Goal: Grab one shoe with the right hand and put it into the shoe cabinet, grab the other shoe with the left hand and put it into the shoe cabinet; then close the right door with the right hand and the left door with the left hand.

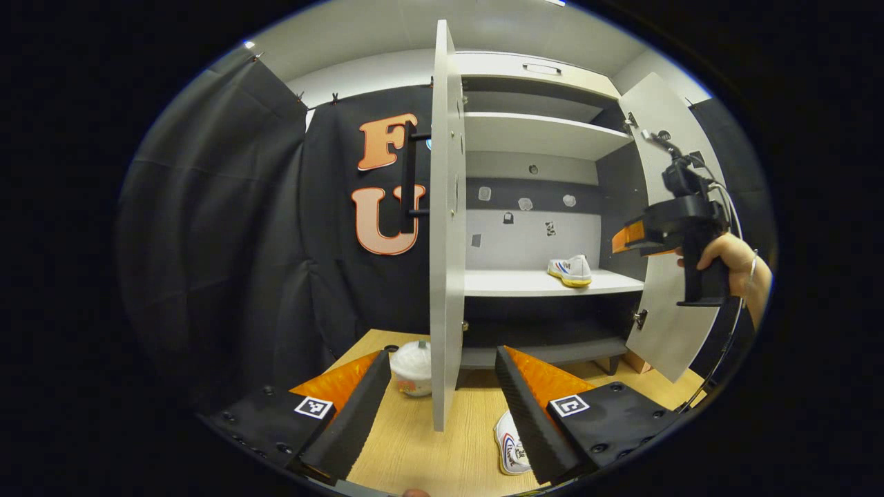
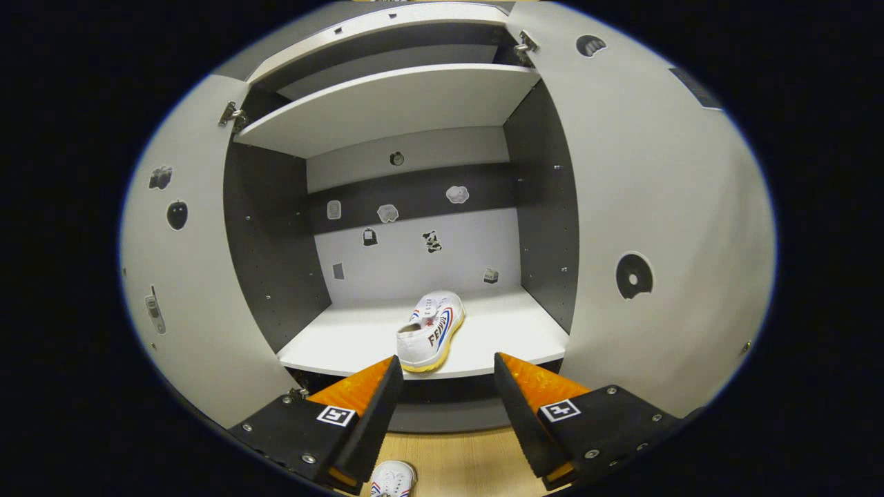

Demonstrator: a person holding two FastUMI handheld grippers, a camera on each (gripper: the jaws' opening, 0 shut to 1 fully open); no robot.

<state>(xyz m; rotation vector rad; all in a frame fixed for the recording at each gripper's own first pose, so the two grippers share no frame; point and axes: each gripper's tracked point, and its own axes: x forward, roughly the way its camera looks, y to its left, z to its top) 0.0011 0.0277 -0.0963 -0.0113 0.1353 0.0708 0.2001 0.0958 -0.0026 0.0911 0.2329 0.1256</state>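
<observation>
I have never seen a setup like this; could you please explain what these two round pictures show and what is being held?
A person holds a two-finger tool in each hand, and each tool carries a camera looking along its fingers. In the left gripper view, the left tool is open and empty above the wooden floor, where the second shoe and a white lidded pot lie. Farther off, a hand holds the other tool. In the right gripper view, the right tool is open and empty, facing the open shoe cabinet, where the first shoe sits on a shelf.

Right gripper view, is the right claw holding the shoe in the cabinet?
No, the right claw is open and empty, and the shoe lies free on the shelf.
</observation>
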